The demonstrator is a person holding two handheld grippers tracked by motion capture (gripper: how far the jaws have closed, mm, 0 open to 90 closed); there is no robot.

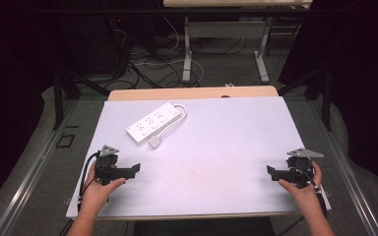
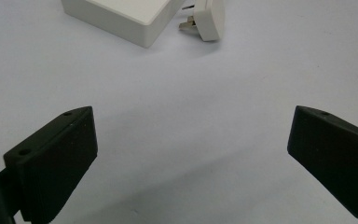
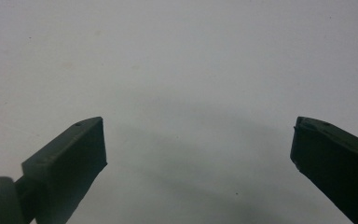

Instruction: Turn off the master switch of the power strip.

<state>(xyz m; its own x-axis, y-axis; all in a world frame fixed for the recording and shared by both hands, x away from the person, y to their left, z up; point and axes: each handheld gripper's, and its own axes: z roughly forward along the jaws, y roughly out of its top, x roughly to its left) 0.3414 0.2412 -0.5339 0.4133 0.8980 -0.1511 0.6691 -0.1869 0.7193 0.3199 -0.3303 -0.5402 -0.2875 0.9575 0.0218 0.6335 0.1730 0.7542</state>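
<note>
Scene: a person sits at a white-topped table point(image 1: 216, 147) and holds a two-jaw gripper in each hand.
Power strip: a white power strip point(image 1: 155, 122) lies flat on the far left part of the table, turned at an angle, its cord looping round the far end.
Plug: the white plug point(image 1: 155, 142) rests on the table just beside the strip's near end; in the left gripper view its metal pins point(image 2: 187, 22) point towards the strip.
Left gripper: the left gripper point(image 1: 137, 168) sits low at the near left, jaws wide apart with nothing between them, aimed towards the plug but well short of it.
Right gripper: the right gripper point(image 1: 269, 172) sits at the near right, jaws wide and empty, bare table ahead of it.
Progress: nothing appears begun; strip and plug lie untouched, so the reach and the grasp are still to do.
Edges: both hands sit close to the near edge; the right one is also near the right edge.
Open room: the middle and right of the table are bare, leaving free passage to the strip.
</note>
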